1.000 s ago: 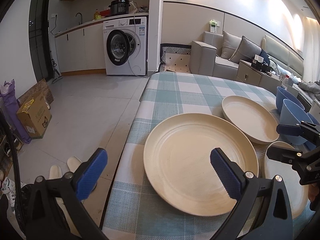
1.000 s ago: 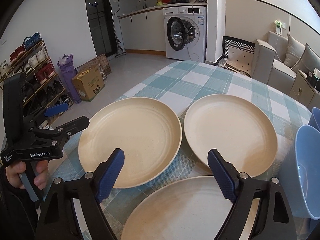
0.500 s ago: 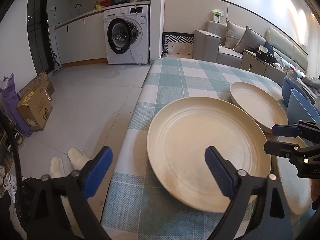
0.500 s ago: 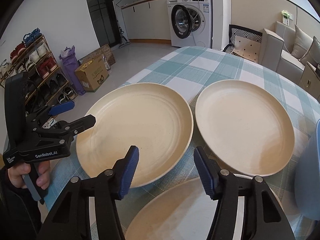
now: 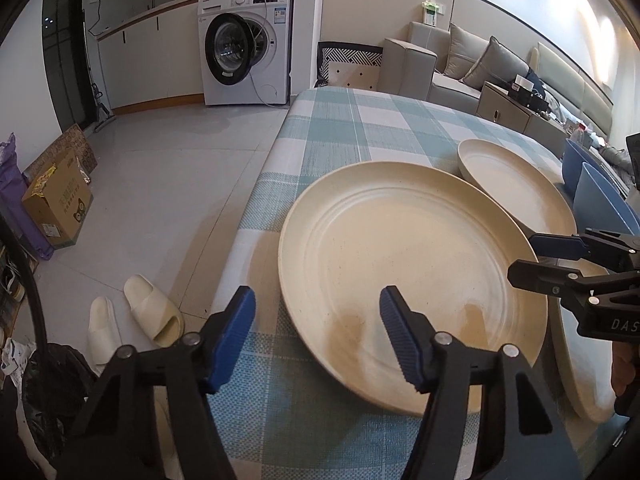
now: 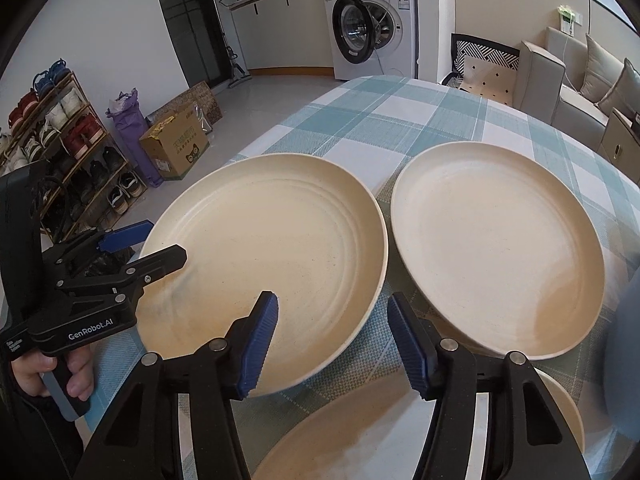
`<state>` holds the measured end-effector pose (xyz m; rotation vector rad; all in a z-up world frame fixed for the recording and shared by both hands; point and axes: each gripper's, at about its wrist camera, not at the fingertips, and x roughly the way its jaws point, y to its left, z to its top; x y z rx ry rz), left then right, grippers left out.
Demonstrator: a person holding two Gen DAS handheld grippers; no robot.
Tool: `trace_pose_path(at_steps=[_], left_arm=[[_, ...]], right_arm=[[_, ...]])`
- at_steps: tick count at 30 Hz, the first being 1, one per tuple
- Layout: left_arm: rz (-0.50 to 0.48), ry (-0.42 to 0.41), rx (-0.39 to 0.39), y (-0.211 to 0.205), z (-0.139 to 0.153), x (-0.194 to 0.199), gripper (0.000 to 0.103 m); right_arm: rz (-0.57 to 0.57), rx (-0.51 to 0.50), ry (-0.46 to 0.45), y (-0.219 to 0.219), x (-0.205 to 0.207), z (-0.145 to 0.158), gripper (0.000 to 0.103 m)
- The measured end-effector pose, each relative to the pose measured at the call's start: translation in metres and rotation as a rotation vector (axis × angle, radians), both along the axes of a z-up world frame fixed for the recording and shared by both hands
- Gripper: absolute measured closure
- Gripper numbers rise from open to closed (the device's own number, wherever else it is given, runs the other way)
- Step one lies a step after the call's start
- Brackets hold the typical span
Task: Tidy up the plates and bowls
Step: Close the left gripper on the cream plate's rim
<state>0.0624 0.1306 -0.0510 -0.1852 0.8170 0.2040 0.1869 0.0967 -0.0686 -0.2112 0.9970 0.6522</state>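
A large cream plate [image 5: 412, 280] [image 6: 272, 248] lies on the checked tablecloth near the table's left edge. My left gripper [image 5: 318, 336] [image 6: 140, 248] straddles its near left rim; the jaws are closing and the pads are clear of the plate. My right gripper [image 6: 334, 346] [image 5: 538, 258] straddles the same plate's right rim, jaws closing, pads not pressing. A second cream plate [image 6: 496, 248] [image 5: 516, 184] lies beside it. A third plate [image 6: 360, 432] [image 5: 580, 360] lies nearest, partly hidden by the fingers. Blue bowls [image 5: 600, 196] stand at the right.
The table's left edge [image 5: 256, 200] drops to a tiled floor with pale slippers [image 5: 132, 320] and a cardboard box [image 6: 176, 144]. A shoe rack [image 6: 60, 152], a washing machine [image 5: 244, 48] and a grey sofa [image 5: 472, 64] stand further off.
Both grippers have sunk toward the large plate, which looms larger. Both pairs of jaws have narrowed around its rim.
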Motion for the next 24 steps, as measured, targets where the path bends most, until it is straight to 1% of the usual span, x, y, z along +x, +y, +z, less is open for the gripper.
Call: trace_pose_path(at_steps=[2, 4, 5, 10, 14, 24], left_arm=[[-0.003, 0.010, 0.000, -0.0002, -0.0018, 0.0013, 0.047], [-0.005, 0.021, -0.006, -0.0001, -0.0041, 0.0024, 0.052], [-0.007, 0.023, -0.011, 0.0000, -0.0049, 0.0027, 0.056], [-0.010, 0.026, -0.019, 0.0001, -0.0057, 0.0024, 0.071], [-0.008, 0.029, -0.016, 0.0002, -0.0060, 0.0029, 0.073], [-0.006, 0.027, -0.005, 0.0006, -0.0050, 0.0028, 0.074]], right_arm=[[0.001, -0.004, 0.003, 0.0012, 0.0007, -0.0018, 0.048], [0.002, -0.007, 0.001, 0.0022, 0.0005, -0.0023, 0.050], [0.001, -0.009, -0.002, 0.0022, -0.0004, -0.0020, 0.053], [-0.003, -0.017, -0.009, 0.0006, 0.0001, -0.0016, 0.058], [-0.003, -0.023, -0.014, 0.0011, -0.0006, -0.0010, 0.059], [0.006, -0.023, -0.040, 0.0014, -0.0042, 0.0029, 0.059]])
